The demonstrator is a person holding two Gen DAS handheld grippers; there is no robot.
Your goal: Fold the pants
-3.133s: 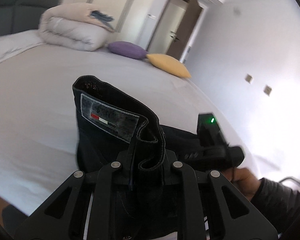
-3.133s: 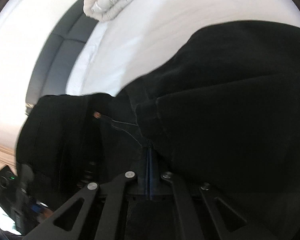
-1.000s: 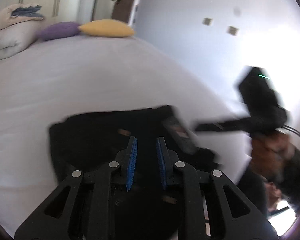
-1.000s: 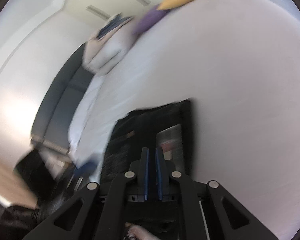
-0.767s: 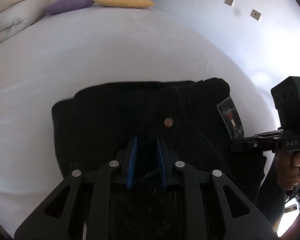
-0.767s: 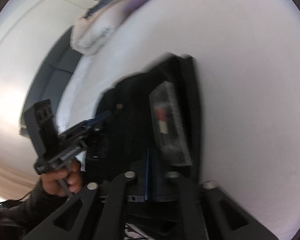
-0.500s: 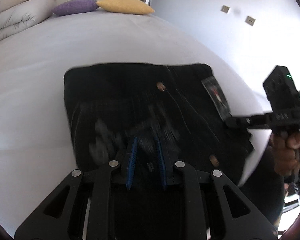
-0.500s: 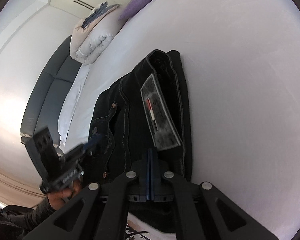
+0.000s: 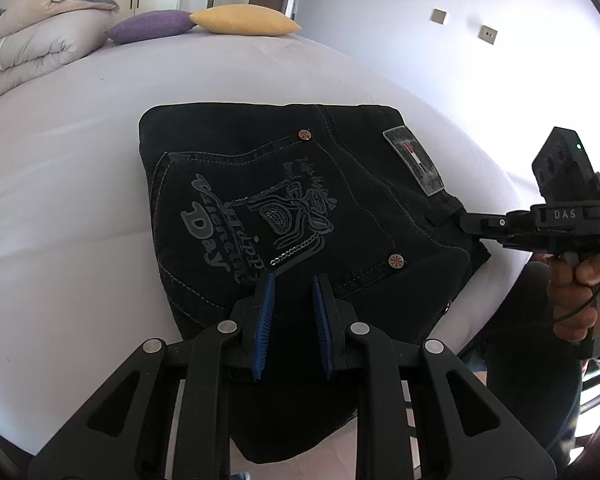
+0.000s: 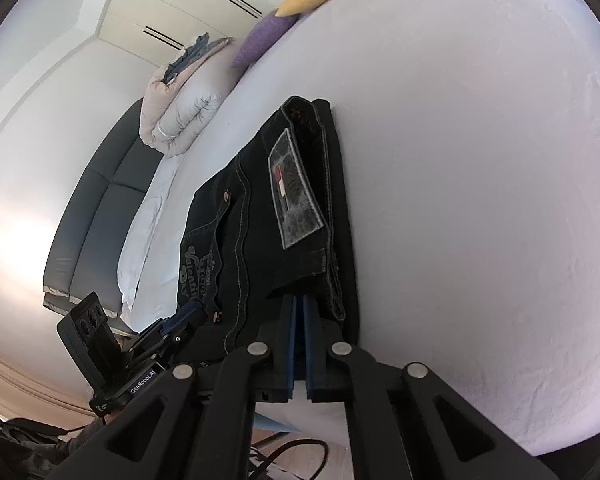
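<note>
On the near edge of the bed (image 9: 80, 168) lies one pair of black pants (image 9: 284, 200), folded into a squarish bundle, part of it hanging over the mattress edge toward the floor. Its back pocket faces up, with grey embroidered lettering and two copper rivets showing, and one grey waistband patch (image 9: 414, 160) at the right-hand side in the left wrist view. The waistband runs along that right side, so the bundle's long axis lies roughly across the bed's near edge, waist end toward the right gripper (image 9: 470, 224).

Two grippers are at work. The left gripper (image 9: 294, 280) hovers over the pocket's lower edge, its blue pads a little apart with nothing caught between them. The right gripper's pads are pressed together at the waistband corner; whether cloth is pinched in them I cannot tell.

Further back sit two cushions, one purple (image 9: 150, 26) and one yellow (image 9: 244, 20), and one folded duvet (image 9: 32, 48).
</note>
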